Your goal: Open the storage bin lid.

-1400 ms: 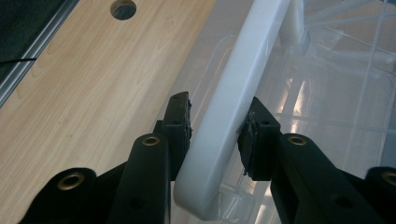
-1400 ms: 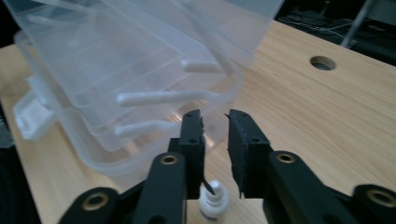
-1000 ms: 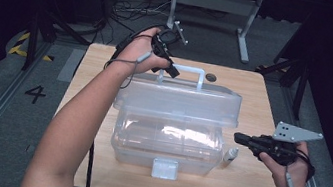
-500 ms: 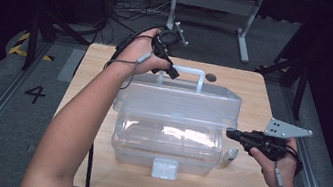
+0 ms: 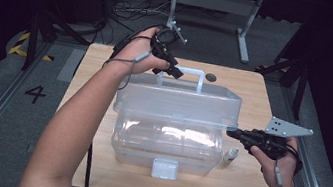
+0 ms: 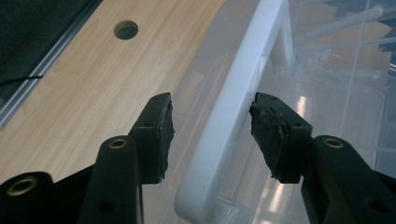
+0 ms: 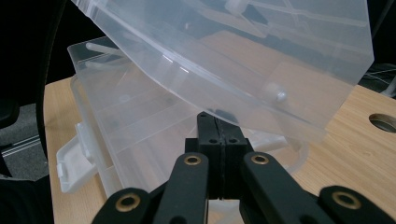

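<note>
A clear plastic storage box (image 5: 166,146) stands mid-table with its lid (image 5: 178,100) tilted up. My left gripper (image 5: 173,72) is at the lid's white handle (image 5: 194,71). In the left gripper view the handle (image 6: 233,116) runs between the pads (image 6: 161,130), which stand apart from it; the jaws have just been opening. My right gripper (image 5: 231,132) is shut with nothing in it, tips at the box's right end. In the right gripper view its closed tips (image 7: 218,126) sit just under the raised lid (image 7: 233,60), above the box's rim (image 7: 140,126).
A white latch (image 5: 165,168) hangs on the box's front wall. A small white bottle (image 5: 230,155) lies on the wooden table (image 5: 241,186) right of the box. A round hole (image 5: 211,77) is in the tabletop behind the handle. Dark floor and cables surround the table.
My right gripper has moved left, from beside the box to its right end under the lid. The left hand has stayed at the handle.
</note>
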Demonstrator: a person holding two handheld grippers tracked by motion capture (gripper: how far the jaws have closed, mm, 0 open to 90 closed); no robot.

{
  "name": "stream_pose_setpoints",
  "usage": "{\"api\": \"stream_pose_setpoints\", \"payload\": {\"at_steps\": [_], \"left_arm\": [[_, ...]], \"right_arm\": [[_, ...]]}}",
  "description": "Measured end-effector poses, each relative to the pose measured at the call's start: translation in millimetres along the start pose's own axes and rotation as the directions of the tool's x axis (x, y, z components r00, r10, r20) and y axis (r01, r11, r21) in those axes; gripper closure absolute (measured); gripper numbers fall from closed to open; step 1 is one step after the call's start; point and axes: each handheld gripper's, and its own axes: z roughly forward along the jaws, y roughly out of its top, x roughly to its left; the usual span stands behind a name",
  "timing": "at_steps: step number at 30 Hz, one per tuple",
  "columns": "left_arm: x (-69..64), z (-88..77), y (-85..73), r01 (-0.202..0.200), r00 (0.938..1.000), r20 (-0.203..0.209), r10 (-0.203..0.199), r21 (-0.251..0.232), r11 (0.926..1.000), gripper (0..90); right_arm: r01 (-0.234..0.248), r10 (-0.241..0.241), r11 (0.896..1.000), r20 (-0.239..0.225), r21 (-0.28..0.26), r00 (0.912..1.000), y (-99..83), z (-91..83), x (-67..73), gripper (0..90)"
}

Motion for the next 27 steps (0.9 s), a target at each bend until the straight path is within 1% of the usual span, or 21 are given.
{"api": "stream_pose_setpoints", "payload": {"at_steps": [1,2,4,5,6,9,10,11,12,13,14,15,16,17,18,22,23,25,27], "left_arm": [[-0.1,-2.5,-0.4,0.0,1.0,0.0,0.0,-0.011,0.9999,48.1],[-0.1,-2.5,-0.4,0.0,1.0,0.0,0.0,-0.011,0.9999,47.2],[-0.8,-8.4,-1.5,-0.001,0.9999,-0.017,0.0,-0.035,0.9994,46.5],[-1.9,-12.4,-2.4,-0.008,0.9996,-0.027,0.007,-0.049,0.9988,45.4],[-3.1,-16.9,-3.8,-0.008,0.9996,-0.029,0.007,-0.056,0.9984,44.1],[-6.8,-31.5,-9.4,-0.01,0.999,-0.045,0.006,-0.085,0.9963,44.3],[-6.8,-31.5,-9.4,-0.01,0.999,-0.045,0.006,-0.085,0.9963,44.6],[-10.3,-40.4,-14.0,-0.012,0.9986,-0.053,0.006,-0.113,0.9936,45.6],[-12.0,-45.0,-16.2,-0.015,0.9984,-0.056,0.008,-0.122,0.9924,46.2],[-12.0,-45.0,-16.2,-0.015,0.9984,-0.056,0.008,-0.122,0.9924,46.6],[-16.2,-53.3,-20.7,-0.018,0.9982,-0.06,0.009,-0.143,0.9896,47.4],[-16.2,-53.3,-20.7,-0.018,0.9982,-0.06,0.009,-0.143,0.9896,47.8],[-20.4,-61.9,-24.5,-0.017,0.998,-0.062,0.007,-0.152,0.9883,47.8],[-20.4,-61.9,-24.5,-0.017,0.998,-0.062,0.007,-0.152,0.9883,47.9],[-23.3,-66.5,-27.1,-0.015,0.9978,-0.067,0.004,-0.168,0.9857,47.9],[-31.1,-81.4,-35.7,-0.006,0.9977,-0.068,-0.008,-0.202,0.9793,49.1],[-31.1,-81.4,-35.7,-0.006,0.9977,-0.068,-0.008,-0.202,0.9793,49.2],[-33.9,-85.6,-42.4,-0.009,0.9977,-0.068,-0.005,-0.203,0.9791,49.2],[-37.0,-90.7,-48.5,-0.011,0.9975,-0.07,-0.005,-0.224,0.9745,49.3]], "right_arm": [[0.003,-0.003,1.0,0.001,0.002,1.0,0.2,0.3,-0.3,90.0],[0.003,-0.003,1.0,0.001,0.002,1.0,0.2,0.3,-0.3,90.0],[0.005,-0.005,1.0,0.001,0.003,1.0,0.5,1.2,-0.6,90.0],[0.006,-0.006,1.0,0.002,0.004,1.0,0.7,1.5,-0.8,90.0],[0.007,-0.007,1.0,0.003,0.003,1.0,1.0,1.9,-0.8,90.0],[0.009,-0.009,1.0,0.005,0.001,0.9999,1.6,2.9,-1.7,90.0],[0.007,-0.007,1.0,0.005,0.0,1.0,1.8,3.2,-2.1,90.0],[0.006,-0.006,1.0,0.005,-0.001,1.0,2.1,3.2,-2.5,90.0],[0.006,-0.006,1.0,0.006,-0.003,1.0,2.6,3.1,-2.8,90.0],[0.006,-0.006,1.0,0.006,-0.003,1.0,2.6,3.1,-2.8,90.0],[0.006,-0.006,1.0,0.009,-0.005,0.9999,3.8,3.4,-3.2,90.0],[0.006,-0.006,1.0,0.009,-0.005,0.9999,3.8,3.4,-3.2,90.0],[0.007,-0.007,1.0,0.013,-0.008,0.9999,4.9,3.4,-3.9,90.0],[0.006,-0.006,1.0,0.013,-0.01,0.9999,5.4,3.4,-4.4,90.0],[0.006,-0.006,1.0,0.013,-0.01,0.9999,5.4,3.4,-4.4,90.0],[0.004,-0.004,1.0,0.02,-0.015,0.9998,7.1,3.7,-5.1,90.0],[0.0,0.001,1.0,0.02,-0.017,0.9998,7.6,3.8,-5.2,90.0],[-0.002,0.003,1.0,0.022,-0.023,0.9997,8.7,4.2,-6.4,90.0],[-0.001,0.002,1.0,0.024,-0.023,0.9997,9.4,4.2,-6.9,90.0]]}}
